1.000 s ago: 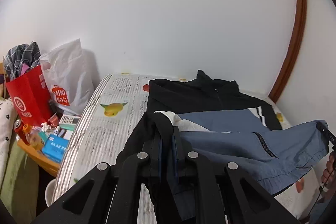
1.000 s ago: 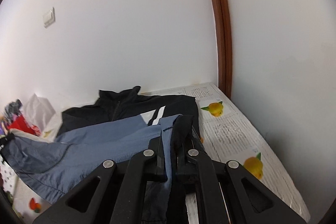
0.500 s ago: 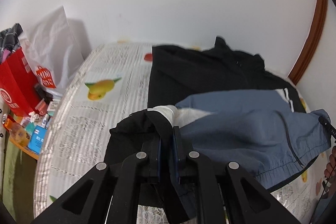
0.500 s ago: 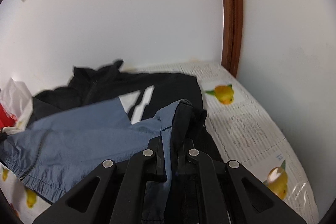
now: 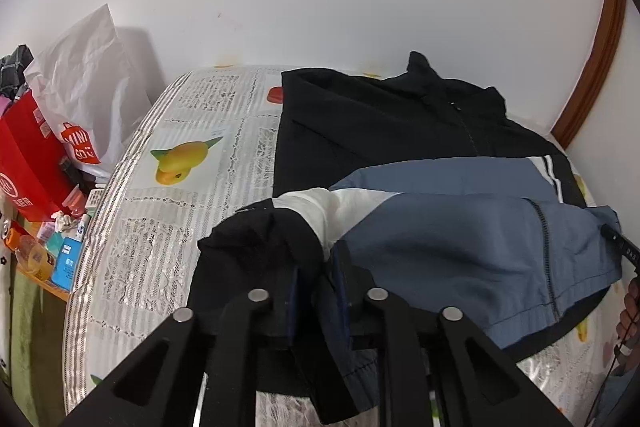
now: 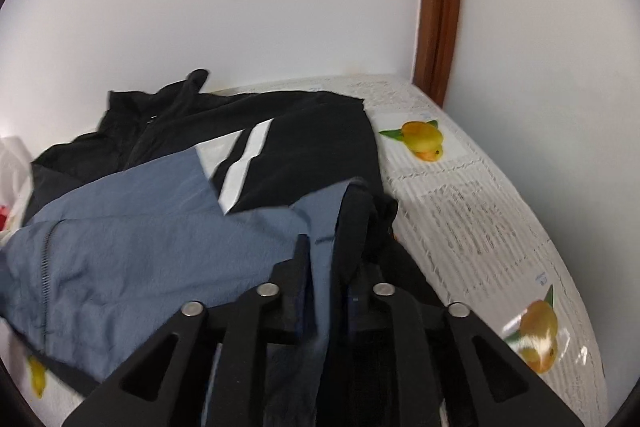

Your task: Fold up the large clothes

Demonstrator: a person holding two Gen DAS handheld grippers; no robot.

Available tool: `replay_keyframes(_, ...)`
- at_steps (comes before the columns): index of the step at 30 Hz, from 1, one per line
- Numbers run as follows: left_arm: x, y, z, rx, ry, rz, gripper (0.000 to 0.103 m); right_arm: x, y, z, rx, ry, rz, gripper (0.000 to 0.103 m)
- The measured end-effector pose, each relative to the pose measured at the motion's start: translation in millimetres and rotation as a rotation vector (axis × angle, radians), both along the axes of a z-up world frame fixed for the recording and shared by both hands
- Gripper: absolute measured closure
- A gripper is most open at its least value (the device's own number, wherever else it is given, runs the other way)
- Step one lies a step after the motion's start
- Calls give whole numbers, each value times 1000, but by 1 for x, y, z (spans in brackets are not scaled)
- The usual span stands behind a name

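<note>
Jacket (image 5: 384,131) is spread on the bed's fruit-print cover (image 5: 192,131), collar toward the wall, black upper half lying flat. The blue lower half (image 5: 460,247) is doubled up over the black part, its zipper line visible near the right side.

Left gripper (image 5: 316,281): jaws closed down to a narrow gap, with black and white fabric of the jacket's left lower edge pinched between them. The bunched cloth is draped over the fingertips and hangs below the jaws.

Right gripper (image 6: 328,267): jaws likewise nearly closed, clamped on a fold of blue and black fabric at the jacket's right edge. In the right wrist view the white stripes (image 6: 244,163) are seen on the black panel, just past the blue fold.

The right gripper's tip is seen at the far right edge of the left wrist view, touching the blue hem corner; part of a hand (image 5: 630,307) is visible below it.

Beside the bed on the left: red paper bag (image 5: 28,163), white plastic bag (image 5: 86,83), small boxes and an orange bottle (image 5: 34,255) on a low shelf. A brown wooden door frame (image 6: 438,3) stands at the room corner.
</note>
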State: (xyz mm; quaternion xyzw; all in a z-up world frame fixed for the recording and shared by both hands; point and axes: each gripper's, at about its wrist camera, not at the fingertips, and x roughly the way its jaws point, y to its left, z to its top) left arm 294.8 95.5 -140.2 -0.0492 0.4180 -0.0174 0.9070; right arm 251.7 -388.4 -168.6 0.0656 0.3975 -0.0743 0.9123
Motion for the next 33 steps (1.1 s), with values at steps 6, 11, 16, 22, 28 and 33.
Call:
replay_keyframes(6,-19,5,14,-33,-6,-27,79,-50,-2,32,-11,-88,76,68)
replay_keyframes(11,-41,27,22,-58,-47,5,60,-75,-30,30,-43,-48,-2,68)
replay_keyframes(16,-51,52,2,-74,6,57,60,-78,-46,1,-15,51,-16,68)
replay_keyframes(22,-47,62,-24,-90,59,58,60,-68,-54,-25,95,99,-16,67)
replay_keyframes(28,-37,65,-46,-103,97,48,60,-48,-51,-41,99,132,-30,66)
replay_keyframes(33,-34,63,-53,-124,107,37,67,-38,-52,-45,98,131,-27,72)
